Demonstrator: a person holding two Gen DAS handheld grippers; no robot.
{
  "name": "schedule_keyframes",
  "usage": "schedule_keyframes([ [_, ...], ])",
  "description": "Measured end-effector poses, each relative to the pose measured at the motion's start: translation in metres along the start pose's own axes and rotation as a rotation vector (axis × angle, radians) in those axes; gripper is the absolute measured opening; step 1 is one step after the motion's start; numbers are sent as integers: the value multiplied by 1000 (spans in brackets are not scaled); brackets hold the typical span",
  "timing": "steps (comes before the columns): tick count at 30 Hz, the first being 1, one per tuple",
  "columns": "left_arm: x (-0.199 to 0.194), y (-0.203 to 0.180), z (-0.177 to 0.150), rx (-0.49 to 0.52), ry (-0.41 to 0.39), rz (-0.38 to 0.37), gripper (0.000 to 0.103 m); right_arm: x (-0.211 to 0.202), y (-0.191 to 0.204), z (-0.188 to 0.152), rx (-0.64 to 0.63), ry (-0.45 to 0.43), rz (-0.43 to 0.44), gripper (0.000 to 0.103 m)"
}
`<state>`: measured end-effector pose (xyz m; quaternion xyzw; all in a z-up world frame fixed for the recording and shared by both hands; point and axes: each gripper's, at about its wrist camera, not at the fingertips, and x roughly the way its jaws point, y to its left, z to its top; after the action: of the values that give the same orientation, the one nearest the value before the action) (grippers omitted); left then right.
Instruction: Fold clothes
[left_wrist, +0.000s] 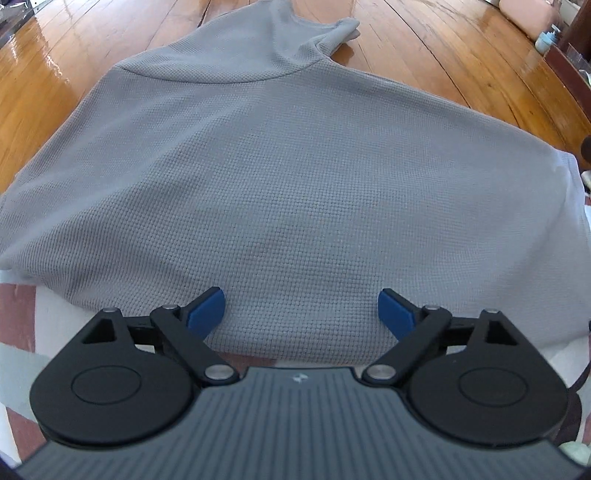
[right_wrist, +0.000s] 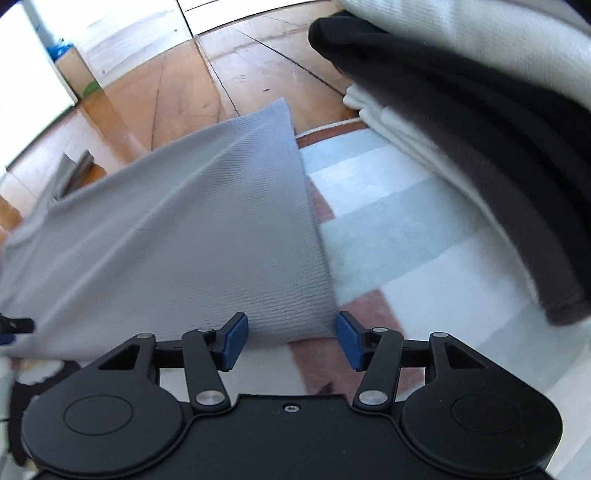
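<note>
Below my left gripper (left_wrist: 301, 314) lies the grey shirt (left_wrist: 280, 177), spread flat, near hem on a patchwork rug (left_wrist: 22, 306), far end with a sleeve out on the wooden floor (left_wrist: 424, 48). My left jaws stand wide apart, blue pads (left_wrist: 208, 310) over the near hem, nothing pinched between them. Only this view shows the shirt's whole far end, the glossy planks either side, and some pinkish clutter at the far right edge, too small to identify.

My right gripper (right_wrist: 291, 339) has its jaws partly apart and empty; the shirt's (right_wrist: 177, 236) near right corner sits just beyond the pads (right_wrist: 234, 341), apart from them. Only this view shows a folded stack (right_wrist: 480, 122) of white, black and dark grey clothes on the right, on the rug's (right_wrist: 399, 236) pale blue, white and pink blocks. Bright white wall far left, a wooden box beside it. Motion blur here.
</note>
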<state>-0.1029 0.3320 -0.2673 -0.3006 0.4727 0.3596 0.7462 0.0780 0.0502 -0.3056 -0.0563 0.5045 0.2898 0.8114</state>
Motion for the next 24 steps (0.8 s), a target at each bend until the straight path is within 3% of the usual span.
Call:
schedule_keyframes([
  [3,0,0,2,-4,2,0,91,11,4,3,-16,-31,4,61],
  [4,-1,0,1,-1,3,-1,91,10,3,4,-28,-53,8,57],
  [5,-2,0,1,3,4,-2,91,12,8,6,-69,-54,0,20],
  [6,1,1,3,5,8,-2,91,13,12,9,-110,-56,-9,11],
  [10,-3,11,-2,-15,28,-18,91,-15,19,18,-220,-156,-89,8],
  [14,-4,11,-5,4,52,-7,92,6,15,11,-288,-39,-144,4],
  [17,-4,6,-12,41,83,4,96,6,16,5,-325,-44,-181,4],
  [19,-5,4,-17,59,101,4,96,4,24,7,-377,-54,-309,5],
  [20,-6,4,-17,55,100,-5,96,3,28,8,-402,-60,-370,7],
  [23,-10,6,-16,29,87,-28,96,-13,31,20,-325,-128,-345,18],
  [24,-12,7,-15,6,76,-37,96,-15,35,24,-313,-134,-292,26],
])
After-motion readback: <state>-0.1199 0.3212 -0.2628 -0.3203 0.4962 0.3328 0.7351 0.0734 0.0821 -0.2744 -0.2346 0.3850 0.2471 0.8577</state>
